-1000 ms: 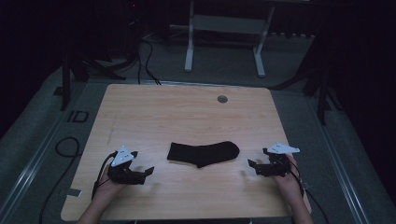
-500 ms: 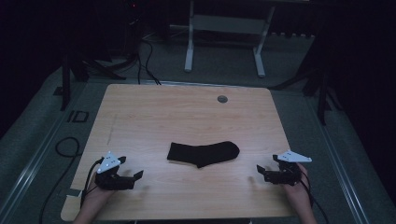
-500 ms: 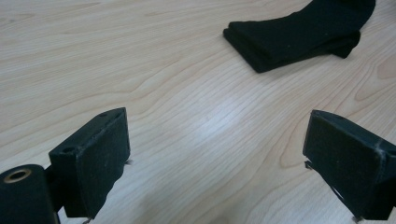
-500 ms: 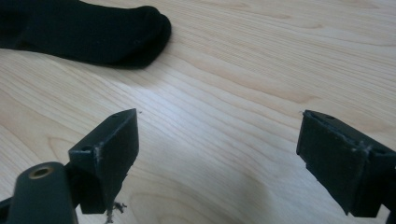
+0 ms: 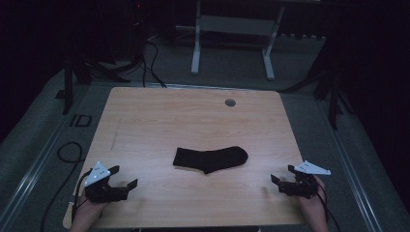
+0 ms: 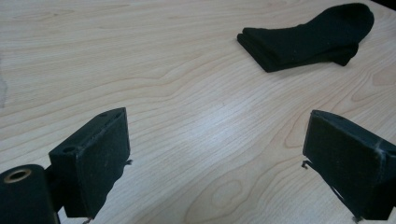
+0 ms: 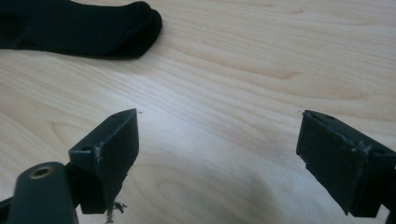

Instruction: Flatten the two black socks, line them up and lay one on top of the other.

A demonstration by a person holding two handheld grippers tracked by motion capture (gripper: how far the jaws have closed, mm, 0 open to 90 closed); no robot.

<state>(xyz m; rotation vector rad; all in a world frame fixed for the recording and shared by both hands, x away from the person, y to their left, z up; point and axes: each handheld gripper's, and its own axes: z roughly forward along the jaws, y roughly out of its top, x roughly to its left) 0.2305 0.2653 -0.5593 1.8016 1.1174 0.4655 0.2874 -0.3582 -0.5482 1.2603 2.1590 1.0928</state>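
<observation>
**On the desk: one black sock, two sets of tongs parked wide**

Near the middle of the desk (image 5: 145, 116), a bit toward the person's edge, lies a black sock (image 5: 211, 158), flat on the light wood, cuff end to the left and toe to the right in the high view. It looks folded or doubled up; in the left gripper view you can see stacked edges at the cuff end of it (image 6: 303, 39). Nothing is touching it.

The left tongs (image 5: 122, 177) sit low near the front-left corner of the desk, held by the person's left hand (image 5: 89, 212), well apart from the sock. Jaws are spread wide, with bare wood between them in the left gripper view, and the sock sits off to the upper right there.

The right tongs (image 5: 282, 175) are over by the front-right corner, in the person's right hand (image 5: 312, 205), also well clear of the sock. Same deal: jaws released, a big gap, holding nothing. In the right gripper view the toe end of the sock (image 7: 93, 28) pokes in at the upper left.

Both tongs point inward, toward each other, with the sock between them and a little further back. Cables trail off each one toward the desk's front edge. A small round grommet (image 5: 230, 102) sits near the far edge of the desk.
</observation>
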